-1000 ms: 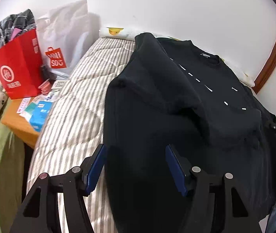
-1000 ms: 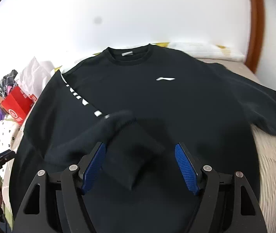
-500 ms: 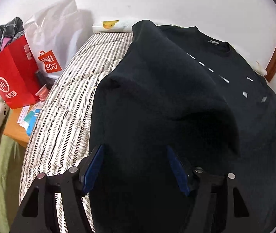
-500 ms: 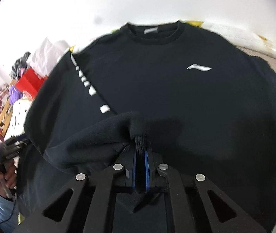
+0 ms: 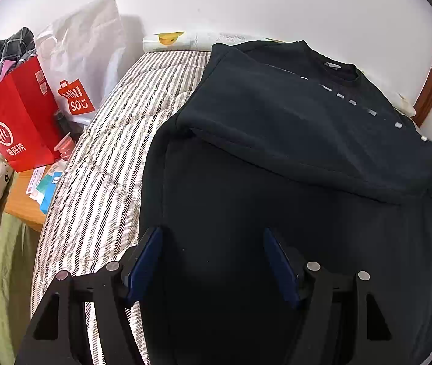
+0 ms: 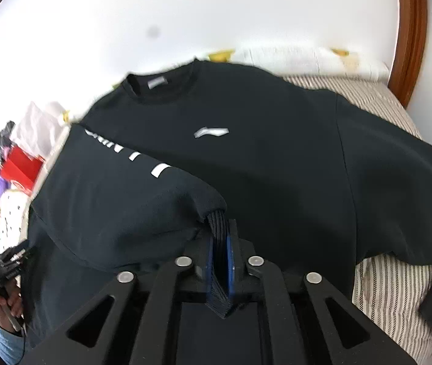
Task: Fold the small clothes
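The right gripper (image 6: 219, 252) is clamped tight on the ribbed cuff (image 6: 217, 228) of a black long-sleeved sweatshirt (image 6: 276, 164), the blue pads squeezing the bunched knit between them. From that pinch the sleeve (image 6: 118, 188), printed with white dashes, runs away to the left across the garment's front. Beyond it lie the white chest logo (image 6: 211, 131) and the round collar (image 6: 161, 88), with the other sleeve trailing off to the right over the striped bedspread (image 6: 395, 286). The left gripper (image 5: 212, 261) hovers over the lower body of the same sweatshirt (image 5: 276, 213), its blue fingers (image 5: 145, 261) apart with only flat dark cloth beneath them. Left of it runs the striped cover (image 5: 100, 182); farther off stand a red paper bag (image 5: 18, 115) and a white shopping bag (image 5: 79, 60) against the wall.
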{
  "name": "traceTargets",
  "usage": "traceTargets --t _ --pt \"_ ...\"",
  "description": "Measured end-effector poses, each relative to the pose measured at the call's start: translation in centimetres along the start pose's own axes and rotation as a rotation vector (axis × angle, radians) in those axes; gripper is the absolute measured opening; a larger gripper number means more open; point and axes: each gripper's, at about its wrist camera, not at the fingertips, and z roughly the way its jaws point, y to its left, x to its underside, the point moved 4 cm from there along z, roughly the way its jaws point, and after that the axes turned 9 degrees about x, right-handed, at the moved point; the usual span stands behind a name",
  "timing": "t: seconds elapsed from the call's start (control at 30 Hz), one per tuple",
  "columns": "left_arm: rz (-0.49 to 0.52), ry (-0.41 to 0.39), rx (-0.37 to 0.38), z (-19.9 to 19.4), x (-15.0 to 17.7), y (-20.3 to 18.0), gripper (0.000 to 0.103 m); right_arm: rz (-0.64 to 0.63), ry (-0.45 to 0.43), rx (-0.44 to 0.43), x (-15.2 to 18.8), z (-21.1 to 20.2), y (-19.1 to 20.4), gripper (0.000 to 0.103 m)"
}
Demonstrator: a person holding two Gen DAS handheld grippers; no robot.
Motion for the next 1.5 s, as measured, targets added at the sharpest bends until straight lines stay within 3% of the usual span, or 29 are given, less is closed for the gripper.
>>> traceTargets --t 0.1,0.2,0.23,0.3,0.37,0.53,0.63,0.67,0.7,0.77,0.87,1.0,1.1,1.2,1.37,1.5 --pt "-0.017 0.001 0.011 -0.4 0.0 0.4 0.067 -0.021 0.004 0.105 0.6 0.3 -0.9 0.025" --pt "-0.023 0.001 0.020 -0.6 0.1 0.6 0.067 -0.019 -0.017 0.194 1.8 -0.7 -2.0 0.030" --pt "-0.022 0.000 0.020 -0.6 0.1 0.6 0.067 -0.020 -0.026 0.184 2.3 -1.2 -2.1 0.033" --pt "-0.017 -0.001 0.017 -0.5 0.2 0.5 0.067 -0.017 -0.041 0.144 3.6 -1.9 -1.9 0.052" --pt "-0.016 -0.003 0.012 -0.4 0.3 0.4 0.067 -0.018 -0.053 0.100 4.7 -2.0 -1.4 0.056" --pt "-0.012 0.001 0.007 -0.4 0.4 0.2 0.067 0.001 -0.023 0.041 5.8 0.6 -0.1 0.056" --pt "-0.009 0.002 0.006 -0.3 0.5 0.1 0.068 0.024 -0.047 0.000 5.5 1.4 0.5 0.051" --pt "-0.006 0.000 0.004 -0.3 0.5 0.1 0.069 0.034 -0.064 -0.015 5.2 1.4 0.6 0.043" --pt "-0.003 -0.001 0.000 -0.2 0.5 0.0 0.070 0.037 -0.069 -0.039 4.9 1.4 0.7 0.027" --pt "0.008 0.001 -0.014 -0.2 0.5 -0.2 0.070 0.028 -0.072 -0.074 4.5 1.0 1.0 0.011" --pt "0.011 0.002 -0.015 -0.2 0.5 -0.2 0.070 0.021 -0.107 -0.078 4.4 -1.1 0.5 0.010" --pt "0.008 0.001 -0.011 -0.1 0.5 -0.4 0.071 0.040 -0.063 -0.112 5.3 -2.8 -0.6 0.013" --pt "0.010 0.001 -0.015 -0.2 0.5 -0.4 0.071 0.018 -0.014 -0.042 6.1 -3.1 -0.9 0.020" --pt "0.004 0.000 -0.012 -0.3 0.6 -0.3 0.071 0.005 -0.061 0.036 6.3 -4.3 -1.1 0.020" --pt "-0.005 0.006 -0.015 -0.5 0.6 -0.3 0.071 -0.009 -0.183 0.044 4.6 -5.4 0.2 0.023" --pt "-0.033 -0.005 0.011 -1.4 0.4 -0.3 0.071 0.003 -0.167 0.100 4.0 -3.0 0.3 0.022"
